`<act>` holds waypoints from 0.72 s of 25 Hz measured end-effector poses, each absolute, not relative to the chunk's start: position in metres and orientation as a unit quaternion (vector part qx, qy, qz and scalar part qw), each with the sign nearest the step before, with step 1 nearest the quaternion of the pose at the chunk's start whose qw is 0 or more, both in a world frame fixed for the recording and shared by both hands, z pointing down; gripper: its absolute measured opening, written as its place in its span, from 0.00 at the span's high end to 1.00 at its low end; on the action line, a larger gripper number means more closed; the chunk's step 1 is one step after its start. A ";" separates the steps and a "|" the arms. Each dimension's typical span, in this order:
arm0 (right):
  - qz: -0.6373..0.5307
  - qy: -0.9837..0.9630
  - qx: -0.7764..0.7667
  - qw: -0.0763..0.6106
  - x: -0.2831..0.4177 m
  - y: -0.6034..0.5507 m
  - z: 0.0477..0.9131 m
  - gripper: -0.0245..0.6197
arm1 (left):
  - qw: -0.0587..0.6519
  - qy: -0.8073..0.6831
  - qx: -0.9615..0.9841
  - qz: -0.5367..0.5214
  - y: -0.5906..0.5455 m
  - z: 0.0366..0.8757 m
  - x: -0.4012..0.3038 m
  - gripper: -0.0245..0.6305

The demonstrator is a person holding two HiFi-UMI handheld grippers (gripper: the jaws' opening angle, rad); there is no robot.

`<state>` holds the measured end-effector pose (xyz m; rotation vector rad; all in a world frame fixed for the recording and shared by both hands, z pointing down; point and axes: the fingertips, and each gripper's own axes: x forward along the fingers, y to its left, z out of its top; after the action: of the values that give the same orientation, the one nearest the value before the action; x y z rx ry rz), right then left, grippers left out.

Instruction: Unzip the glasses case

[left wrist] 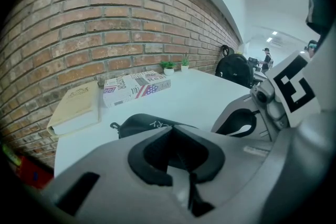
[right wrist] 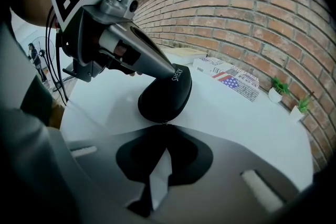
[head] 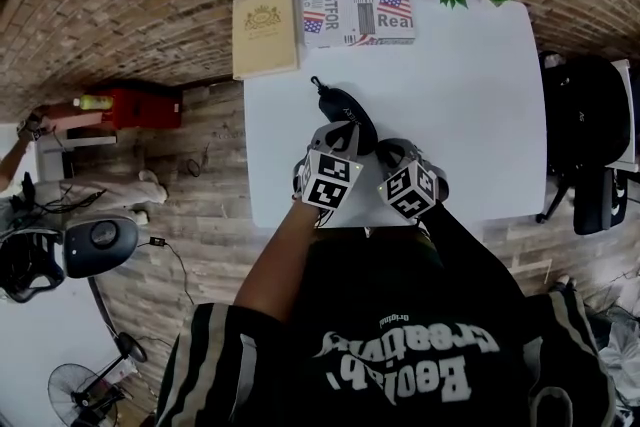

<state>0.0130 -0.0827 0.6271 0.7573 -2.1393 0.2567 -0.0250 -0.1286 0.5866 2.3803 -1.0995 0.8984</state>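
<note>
Starting at the right gripper (right wrist: 164,127): its jaws are closed tip to tip, and what appears to be the pull (right wrist: 165,123) is pinched between them, though it is too small to confirm. The case (right wrist: 164,96) lies directly ahead of these jaws, its near end touching their tips, flat on the table (right wrist: 247,118). Its long axis runs away from the right gripper, roughly along the line the gripper points, toward the loop (head: 317,85) at the far end. The left gripper (right wrist: 175,72), jaws together and gripping nothing, comes in from the left and bears down with its tip on the case's top. Assessment: the right gripper is the nearer to the pull, so the coming move should follow the case's rim while the left pins the case.
</note>
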 end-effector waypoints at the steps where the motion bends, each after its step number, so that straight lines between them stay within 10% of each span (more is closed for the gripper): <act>1: 0.102 -0.852 0.300 0.416 0.013 -0.083 0.627 0.94 | 0.184 -0.389 0.844 0.319 -0.128 0.587 -0.025 0.95; 18: 0.065 -0.863 0.261 0.428 0.016 -0.105 0.626 0.94 | 0.189 -0.383 0.843 0.327 -0.128 0.587 -0.024 0.95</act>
<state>0.0159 -0.1051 0.6260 0.6514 -2.1558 0.1619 -0.0243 -0.1284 0.5870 2.3708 -1.0767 0.9183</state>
